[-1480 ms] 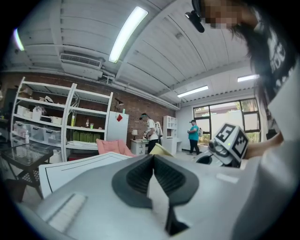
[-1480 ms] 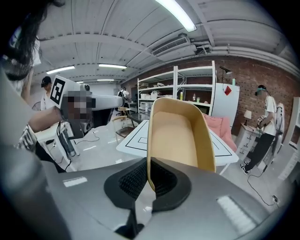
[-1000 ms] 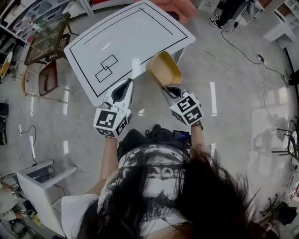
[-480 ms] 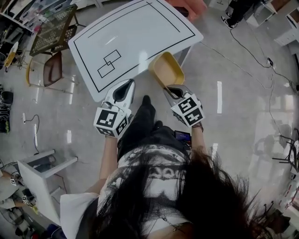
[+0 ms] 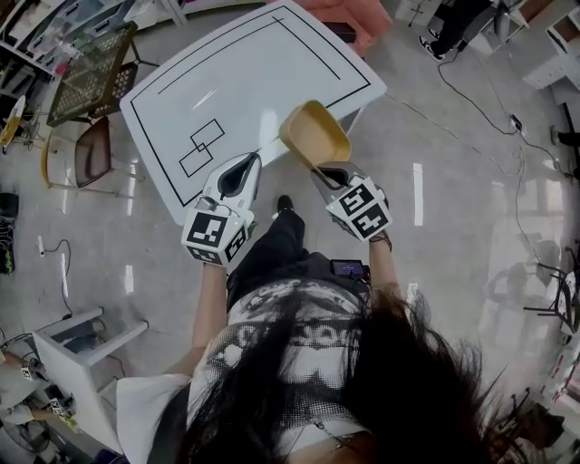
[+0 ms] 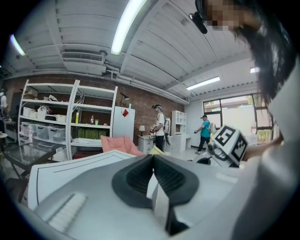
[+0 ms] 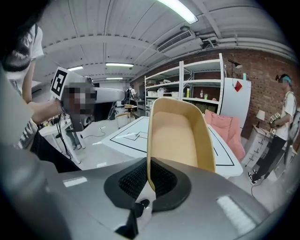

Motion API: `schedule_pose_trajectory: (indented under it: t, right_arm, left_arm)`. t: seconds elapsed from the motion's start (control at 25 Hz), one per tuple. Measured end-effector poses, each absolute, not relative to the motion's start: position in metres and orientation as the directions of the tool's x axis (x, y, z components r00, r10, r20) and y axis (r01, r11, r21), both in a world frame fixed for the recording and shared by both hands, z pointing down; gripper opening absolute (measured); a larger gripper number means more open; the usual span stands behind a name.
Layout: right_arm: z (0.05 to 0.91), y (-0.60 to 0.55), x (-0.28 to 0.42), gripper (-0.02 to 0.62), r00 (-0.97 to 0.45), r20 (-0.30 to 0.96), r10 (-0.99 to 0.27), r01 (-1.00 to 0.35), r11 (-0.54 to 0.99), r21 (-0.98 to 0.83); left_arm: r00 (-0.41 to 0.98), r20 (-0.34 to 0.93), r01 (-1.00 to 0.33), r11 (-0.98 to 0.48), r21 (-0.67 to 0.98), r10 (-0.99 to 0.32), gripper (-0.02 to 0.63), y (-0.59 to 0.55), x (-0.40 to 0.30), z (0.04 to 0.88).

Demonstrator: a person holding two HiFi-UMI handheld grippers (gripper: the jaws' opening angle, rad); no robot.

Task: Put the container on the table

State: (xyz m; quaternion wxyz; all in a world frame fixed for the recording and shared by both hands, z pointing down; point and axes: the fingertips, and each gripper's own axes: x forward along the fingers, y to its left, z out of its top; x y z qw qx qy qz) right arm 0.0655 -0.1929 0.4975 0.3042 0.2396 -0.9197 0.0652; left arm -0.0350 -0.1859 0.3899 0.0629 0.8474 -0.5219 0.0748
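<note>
A shallow yellow-tan container [image 5: 315,135] [image 7: 176,136] hangs in the air over the near right edge of the white table [image 5: 245,63], tilted on its side. My right gripper [image 5: 328,172] [image 7: 151,180] is shut on its rim. My left gripper [image 5: 237,172] [image 6: 153,171] is shut with nothing in it, held just short of the table's near edge. The table [image 7: 136,136] carries black outline markings and two overlapping small rectangles [image 5: 201,148].
A brown chair [image 5: 86,149] and a dark lattice crate [image 5: 89,72] stand left of the table. A pink armchair [image 5: 349,14] sits beyond its far corner. Shelving [image 6: 70,126] and walking people [image 6: 160,125] are in the background. Cables lie on the floor at right [image 5: 471,100].
The container has risen a little and shifted over the table's edge with my right gripper. The person has stepped toward the table; the left gripper keeps its pose.
</note>
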Motion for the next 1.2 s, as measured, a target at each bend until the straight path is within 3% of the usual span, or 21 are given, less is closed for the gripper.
schedule_pose_trajectory:
  t: [0.64, 1.2]
  right_arm:
    - [0.511, -0.395, -0.016, 0.012, -0.636, 0.692, -0.343, -0.367, 0.922, 0.121]
    - [0.584, -0.523, -0.088, 0.012, -0.522, 0.821, -0.229, -0.147, 0.973, 0.177]
  left_arm:
    - [0.424, 0.165, -0.905, -0.422, 0.046, -0.891, 0.0, -0.347, -0.119, 0.391]
    - [0.375, 0.172, -0.927, -0.366, 0.083, -0.911, 0.0, -0.399, -0.175, 0.406]
